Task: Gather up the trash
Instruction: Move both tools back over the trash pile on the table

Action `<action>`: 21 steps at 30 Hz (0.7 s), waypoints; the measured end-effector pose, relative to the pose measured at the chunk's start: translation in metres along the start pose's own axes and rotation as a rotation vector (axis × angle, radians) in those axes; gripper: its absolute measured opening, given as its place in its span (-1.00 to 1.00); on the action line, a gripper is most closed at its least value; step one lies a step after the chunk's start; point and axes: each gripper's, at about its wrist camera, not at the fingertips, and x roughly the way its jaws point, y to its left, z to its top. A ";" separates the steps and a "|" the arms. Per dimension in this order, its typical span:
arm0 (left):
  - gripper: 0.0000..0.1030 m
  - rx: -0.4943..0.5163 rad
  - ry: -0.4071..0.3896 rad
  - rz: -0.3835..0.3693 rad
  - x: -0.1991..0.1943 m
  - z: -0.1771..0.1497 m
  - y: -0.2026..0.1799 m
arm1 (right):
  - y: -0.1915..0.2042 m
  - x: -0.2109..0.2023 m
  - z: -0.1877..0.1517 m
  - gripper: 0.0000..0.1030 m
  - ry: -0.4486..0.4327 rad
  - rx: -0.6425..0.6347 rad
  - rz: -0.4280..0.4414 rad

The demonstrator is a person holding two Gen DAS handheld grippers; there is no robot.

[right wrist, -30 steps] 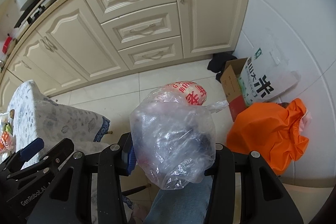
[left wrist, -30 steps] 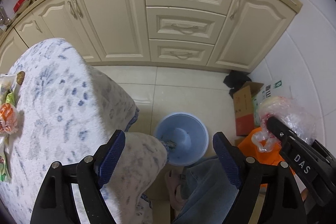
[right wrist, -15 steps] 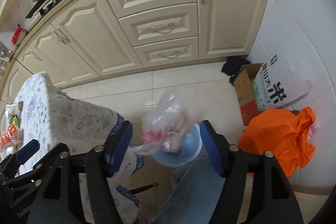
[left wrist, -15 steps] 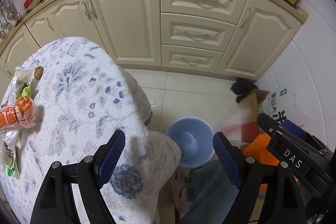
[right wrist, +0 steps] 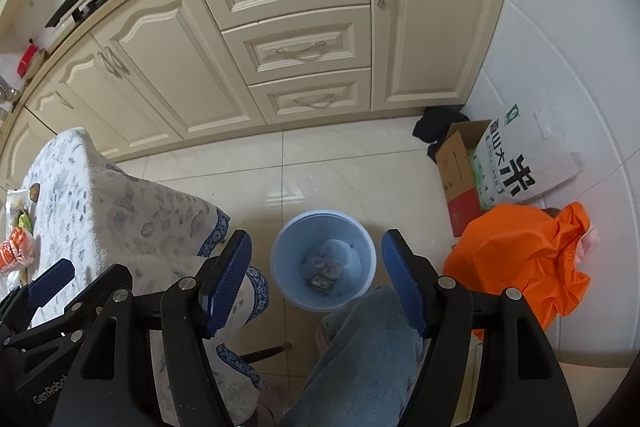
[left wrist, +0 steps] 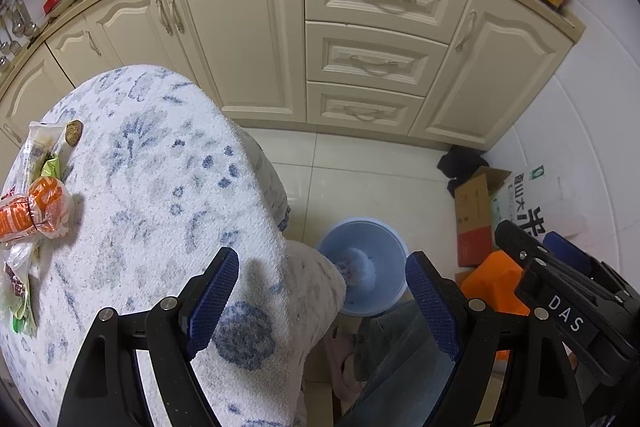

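**One load in the bin, wrappers left on the table**

Nearest the cameras, both grippers are empty. The right gripper (right wrist: 316, 283) hangs over the floor with its jaws spread wide and nothing between them. Directly framed in that gap, below it, is the blue bin (right wrist: 280, 259). The left gripper (left wrist: 322, 295) is likewise released, jaws apart, poised over the near edge of the table (left wrist: 160, 187) with its blue-flowered cloth. The person's jeans-clad knee (right wrist: 360, 355) sits just under the right gripper, beside the bin.

The bin already holds trash: a pale crumpled plastic bag (right wrist: 334, 259) and some small scraps lie at its bottom, so part of the collecting looks done. What is left shows at the far left of the table: an orange wrapper (left wrist: 28, 213), with clear and green packets (left wrist: 24, 291) touching it, and a small brown scrap (left wrist: 73, 132) a little beyond. These are well apart from the bin, on the other side of the tabletop, so I judge the next reach belongs to the left gripper.

The draped table corner lies between the wrappers and the bin and partly covers the bin's rim in the left view, so anything carried across must clear it. Farther off, an orange bag (right wrist: 520, 259), a cardboard box (right wrist: 456, 171) and a white rice sack (right wrist: 520, 163) stand against the tiled wall, and cream cabinets (right wrist: 280, 47) close the background.
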 end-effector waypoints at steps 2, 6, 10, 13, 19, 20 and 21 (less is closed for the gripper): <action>0.59 -0.002 -0.005 -0.001 -0.004 -0.002 0.002 | 0.002 -0.004 -0.001 0.35 -0.007 -0.004 -0.003; 0.59 -0.007 -0.018 -0.002 -0.015 -0.008 0.007 | 0.008 -0.013 -0.005 0.35 -0.020 -0.014 0.000; 0.59 -0.015 -0.036 -0.004 -0.029 -0.017 0.014 | 0.015 -0.026 -0.010 0.35 -0.042 -0.028 0.004; 0.59 -0.022 -0.051 -0.010 -0.042 -0.025 0.022 | 0.022 -0.036 -0.014 0.35 -0.059 -0.042 0.008; 0.59 -0.047 -0.091 -0.004 -0.073 -0.044 0.039 | 0.044 -0.058 -0.025 0.41 -0.100 -0.084 0.017; 0.59 -0.054 -0.096 0.000 -0.077 -0.047 0.043 | 0.047 -0.061 -0.027 0.43 -0.108 -0.093 0.013; 0.59 -0.062 -0.100 0.005 -0.082 -0.051 0.047 | 0.051 -0.064 -0.028 0.46 -0.117 -0.104 0.008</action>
